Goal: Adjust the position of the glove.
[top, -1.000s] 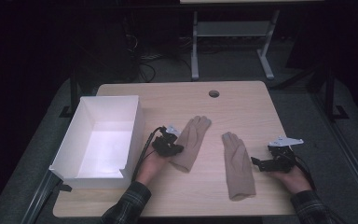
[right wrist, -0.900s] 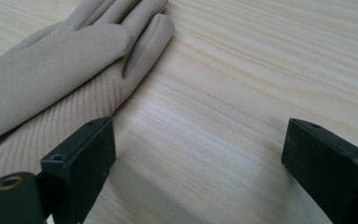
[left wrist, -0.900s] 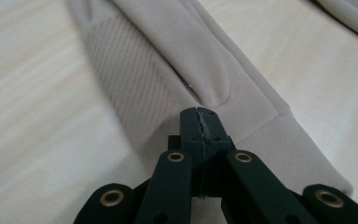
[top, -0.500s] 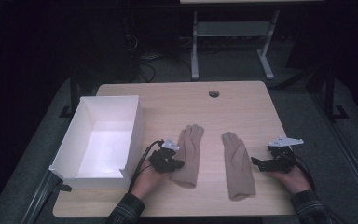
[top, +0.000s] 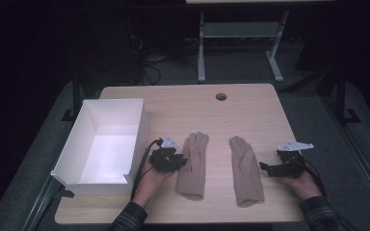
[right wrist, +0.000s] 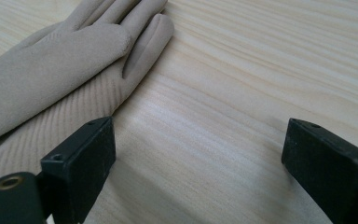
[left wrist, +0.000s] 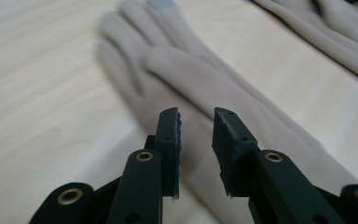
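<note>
Wooden bench (top: pixel 250 108), with white box (top: pixel 107 144) at its left edge. Two beige gloves flat right of the box: left glove (top: pixel 192 166) nearer, right glove (top: pixel 244 169) beyond. Left tongs (top: pixel 179 162) at the left glove's box-side edge, jaws just opening, a narrow gap, gripping nothing. Right tongs (top: pixel 265 168) farthest from the box, wide open, beside the right glove.

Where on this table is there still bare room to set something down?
The far half of the table, between the white box and the right edge, is bare apart from a small hole. A narrow strip runs between the two gloves. The near edge is crowded by gloves and both grippers.
</note>
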Tool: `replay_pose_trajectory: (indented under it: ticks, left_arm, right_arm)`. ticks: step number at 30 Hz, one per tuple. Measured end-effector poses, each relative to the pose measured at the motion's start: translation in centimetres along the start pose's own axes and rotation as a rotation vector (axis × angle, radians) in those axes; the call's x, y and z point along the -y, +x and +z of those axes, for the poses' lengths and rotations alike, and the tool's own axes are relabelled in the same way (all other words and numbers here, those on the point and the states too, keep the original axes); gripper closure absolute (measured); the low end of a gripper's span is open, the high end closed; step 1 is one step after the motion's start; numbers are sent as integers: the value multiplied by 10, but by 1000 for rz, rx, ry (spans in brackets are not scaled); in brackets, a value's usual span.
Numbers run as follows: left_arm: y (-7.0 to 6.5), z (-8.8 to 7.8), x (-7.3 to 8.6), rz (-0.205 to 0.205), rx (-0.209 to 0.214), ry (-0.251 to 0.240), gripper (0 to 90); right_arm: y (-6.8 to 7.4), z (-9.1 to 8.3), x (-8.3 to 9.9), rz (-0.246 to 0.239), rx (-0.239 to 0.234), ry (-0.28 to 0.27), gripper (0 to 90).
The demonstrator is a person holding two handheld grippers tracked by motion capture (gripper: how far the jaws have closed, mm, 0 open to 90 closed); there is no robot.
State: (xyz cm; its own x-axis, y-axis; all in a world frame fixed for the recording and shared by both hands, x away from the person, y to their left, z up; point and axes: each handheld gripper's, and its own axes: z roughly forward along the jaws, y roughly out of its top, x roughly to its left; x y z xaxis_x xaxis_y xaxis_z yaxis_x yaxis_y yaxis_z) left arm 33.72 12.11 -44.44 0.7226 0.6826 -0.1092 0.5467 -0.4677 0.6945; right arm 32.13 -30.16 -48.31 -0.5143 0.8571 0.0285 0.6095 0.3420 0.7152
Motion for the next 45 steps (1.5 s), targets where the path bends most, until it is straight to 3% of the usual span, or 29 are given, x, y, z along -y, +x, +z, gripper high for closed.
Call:
replay_pose_trajectory:
  ticks: [5, 18, 27, 35, 38, 40, 41, 42, 45]
  left_arm:
    - [9, 11, 0, -16, -32, 26, 597]
    - [10, 19, 6, -17, -34, 41, 591]
    - [8, 21, 6, -37, 36, 42, 826]
    - [12, 17, 4, -66, 62, 23, 881]
    - [12, 10, -1, -76, 91, -12, 883]
    - [10, 6, -5, -76, 108, -29, 884]
    - [10, 6, -5, -76, 108, -29, 884]
    - [10, 3, -6, -70, 114, -29, 884]
    - [8, -2, -9, -74, 143, -47, 884]
  right_arm:
    - [0, 0, 0, 5, 0, -1, 91]
    - [0, 0, 0, 0, 0, -1, 91]
    - [0, 0, 0, -2, -2, 0, 91]
    - [1, 1, 0, -4, -8, 1, 79]
    - [2, -3, -2, -23, -22, 3, 227]
    - [4, -8, -4, -31, -53, -5, 424]
    - [4, -8, -4, -31, -53, -5, 424]
    - [5, -14, -6, -38, -110, -18, 614]
    - [9, -15, -8, -60, -195, -11, 783]
